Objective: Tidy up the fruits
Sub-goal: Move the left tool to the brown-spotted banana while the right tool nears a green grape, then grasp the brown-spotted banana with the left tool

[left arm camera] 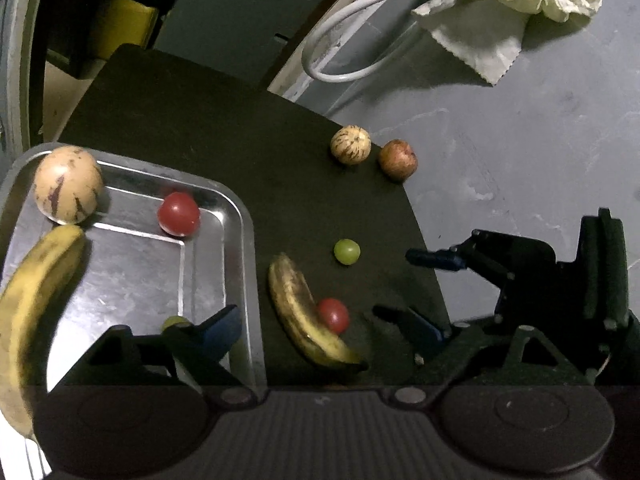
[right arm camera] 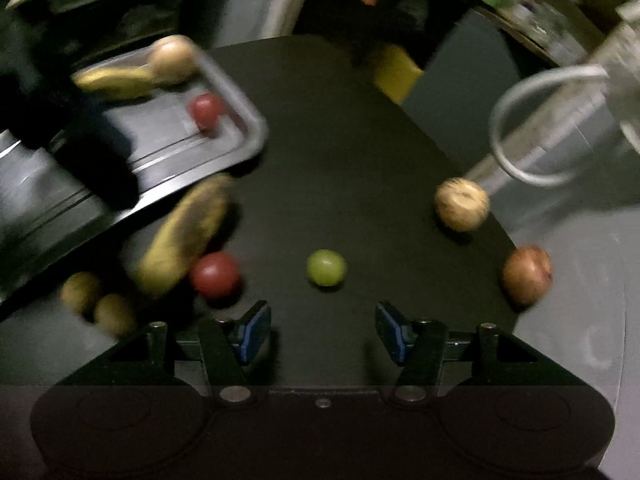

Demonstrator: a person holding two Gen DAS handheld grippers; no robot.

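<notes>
A metal tray [left arm camera: 236,216] [right arm camera: 248,120] holds a striped melon [left arm camera: 67,184], a banana [left arm camera: 32,300], a red tomato [left arm camera: 178,213] and a green grape [left arm camera: 174,322]. On the black mat [left arm camera: 224,128] lie a spotted banana [left arm camera: 298,314] [right arm camera: 188,232], a red tomato [left arm camera: 333,315] [right arm camera: 215,274], a green grape [left arm camera: 347,251] [right arm camera: 326,267], a small striped melon [left arm camera: 350,145] [right arm camera: 462,204] and a brown apple [left arm camera: 398,159] [right arm camera: 526,274]. My left gripper [left arm camera: 320,326] is open above the spotted banana. My right gripper [right arm camera: 323,330] is open just short of the green grape; it also shows in the left wrist view [left arm camera: 404,284].
Two yellowish fruits [right arm camera: 96,304] lie on the grey table by the mat's edge. A crumpled white paper towel [left arm camera: 504,8] and a white cable loop [left arm camera: 352,52] [right arm camera: 536,128] lie beyond the mat. The grey table [left arm camera: 520,140] extends to the right.
</notes>
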